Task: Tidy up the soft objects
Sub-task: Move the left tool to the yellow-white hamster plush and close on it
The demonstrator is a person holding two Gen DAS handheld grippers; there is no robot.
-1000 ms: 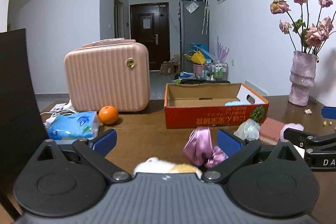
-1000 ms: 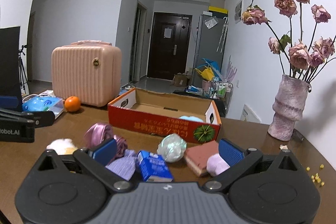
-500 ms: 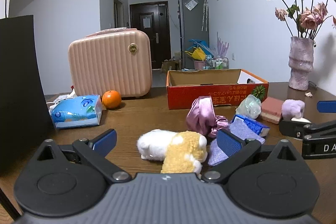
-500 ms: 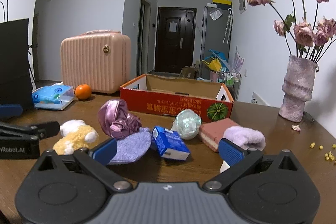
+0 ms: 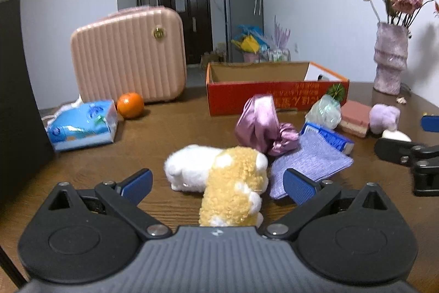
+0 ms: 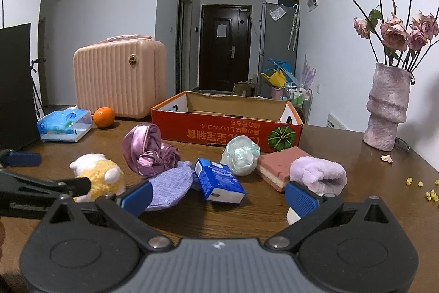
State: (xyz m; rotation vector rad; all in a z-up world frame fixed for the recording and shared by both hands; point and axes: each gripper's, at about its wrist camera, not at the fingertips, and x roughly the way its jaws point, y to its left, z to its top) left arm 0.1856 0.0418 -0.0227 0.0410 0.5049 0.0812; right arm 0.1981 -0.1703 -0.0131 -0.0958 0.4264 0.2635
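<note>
A white and yellow plush toy point(image 5: 219, 177) lies on the wooden table between the open jaws of my left gripper point(image 5: 218, 183); it also shows in the right wrist view point(image 6: 96, 169). Beyond it lie a pink satin scrunchie point(image 5: 262, 125), a lilac cloth point(image 5: 310, 161), a pale shiny ball point(image 6: 241, 154), a pink sponge point(image 6: 279, 164) and a lilac fuzzy roll point(image 6: 318, 173). My right gripper point(image 6: 218, 195) is open and empty, with a blue carton point(image 6: 218, 180) just ahead of it. An open red cardboard box point(image 6: 227, 128) stands behind.
A pink suitcase point(image 5: 129, 56), an orange point(image 5: 130, 105) and a blue tissue pack point(image 5: 82, 125) stand at the back left. A vase of dried roses point(image 6: 389, 106) stands at the right. A black panel point(image 5: 16, 100) rises at the left edge. Yellow crumbs point(image 6: 428, 191) lie at the right.
Both grippers have drawn back and lower toward the table's near side. The plush toy has come fully into the left view between the open jaws. No object has moved.
</note>
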